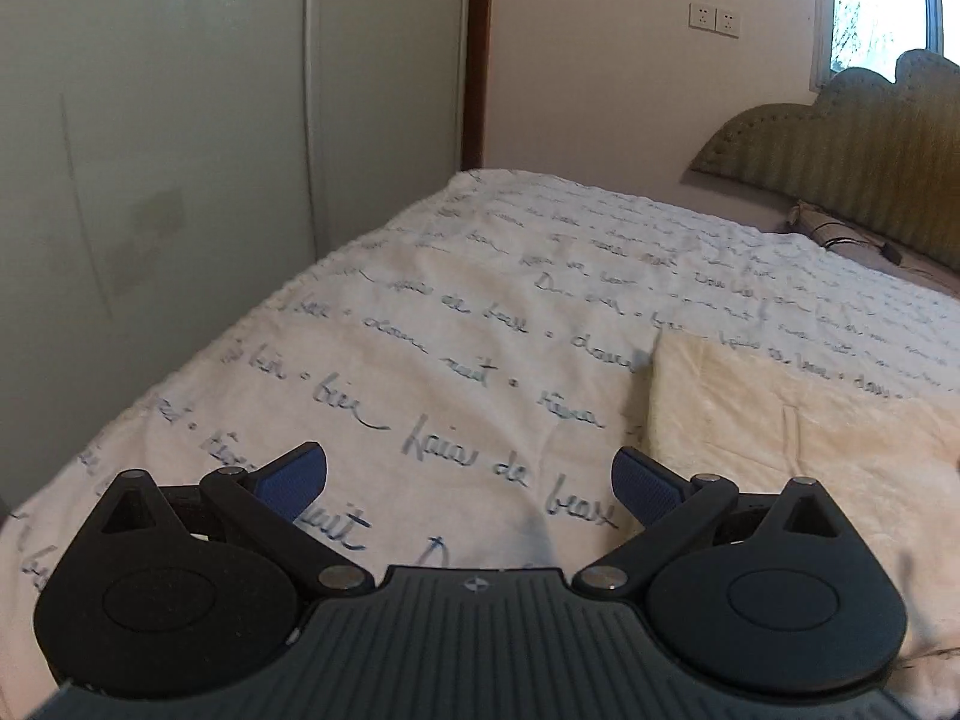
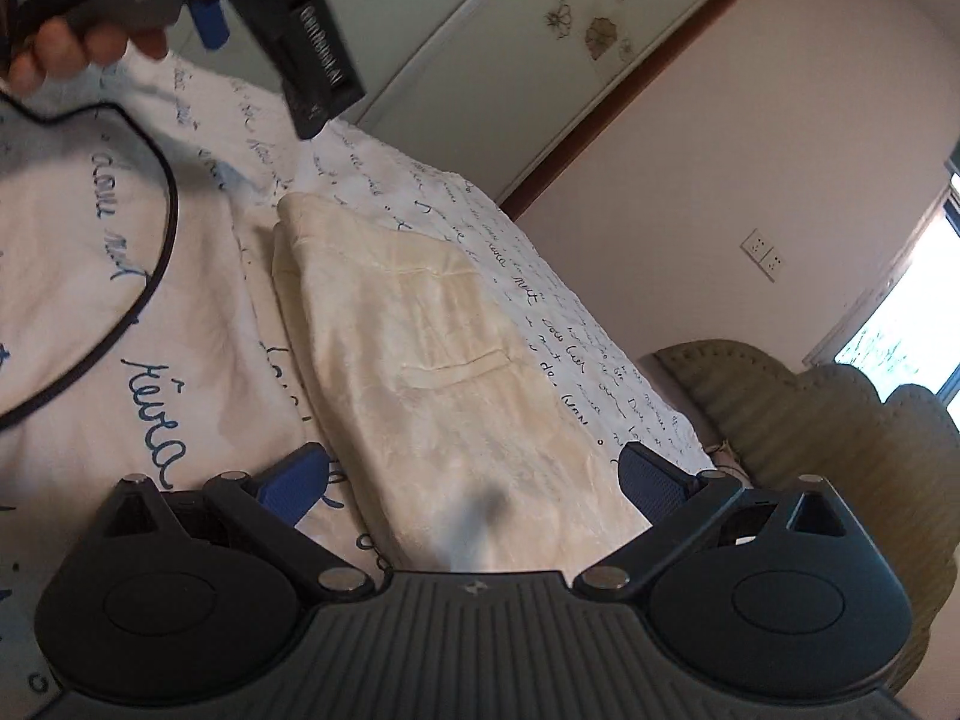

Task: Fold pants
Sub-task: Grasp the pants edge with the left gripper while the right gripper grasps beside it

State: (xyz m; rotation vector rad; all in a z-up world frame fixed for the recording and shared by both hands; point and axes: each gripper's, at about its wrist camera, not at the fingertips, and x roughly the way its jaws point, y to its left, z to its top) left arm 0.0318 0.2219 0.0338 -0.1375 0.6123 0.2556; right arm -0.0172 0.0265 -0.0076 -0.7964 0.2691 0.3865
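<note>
Blue-padded and spread wide, the black left gripper holds nothing and hovers over the white bedspread printed with blue handwriting. The black right gripper is likewise spread and empty, poised just above the near end of the cream, faintly patterned fabric pants.

The pants lie on the bedspread as a flat, narrow stack with a welt pocket facing up, so at least one fold looks done. Whether another fold remains cannot be settled from these views; judged by the long shape, a crosswise fold seems likely. That would call for each gripper to pinch a corner of one end and carry it over to the other.

Only the right wrist view shows the stack's full length, a person's hand gripping the left tool, and a black cable trailing across the bedspread. Only the left wrist view shows the far left bed edge beside the pale wardrobe doors; there the pants appear merely as a corner at the right.
</note>
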